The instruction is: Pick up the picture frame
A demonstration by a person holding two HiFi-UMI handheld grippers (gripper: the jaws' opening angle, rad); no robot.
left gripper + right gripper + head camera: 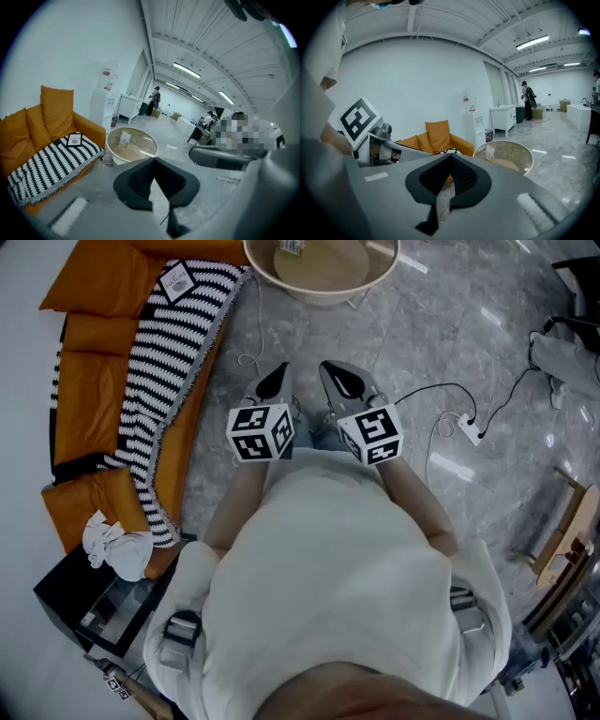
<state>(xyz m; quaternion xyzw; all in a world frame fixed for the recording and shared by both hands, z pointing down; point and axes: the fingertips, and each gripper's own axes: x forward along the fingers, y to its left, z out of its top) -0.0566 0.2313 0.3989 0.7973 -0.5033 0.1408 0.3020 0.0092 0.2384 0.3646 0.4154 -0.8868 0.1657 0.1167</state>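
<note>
Left gripper (277, 376) and right gripper (333, 373) clenched shut, empty, side by side. Picture frame (176, 281) sitting untouched on the striped blanket (173, 348), well apart.

i count two grippers, one left gripper (275, 382) and one right gripper (341, 381). i see one orange sofa (94, 381), one striped blanket (173, 352), one picture frame (177, 281), one round glass table (323, 298), one white cloth (114, 545) and one power strip (472, 430).
</note>
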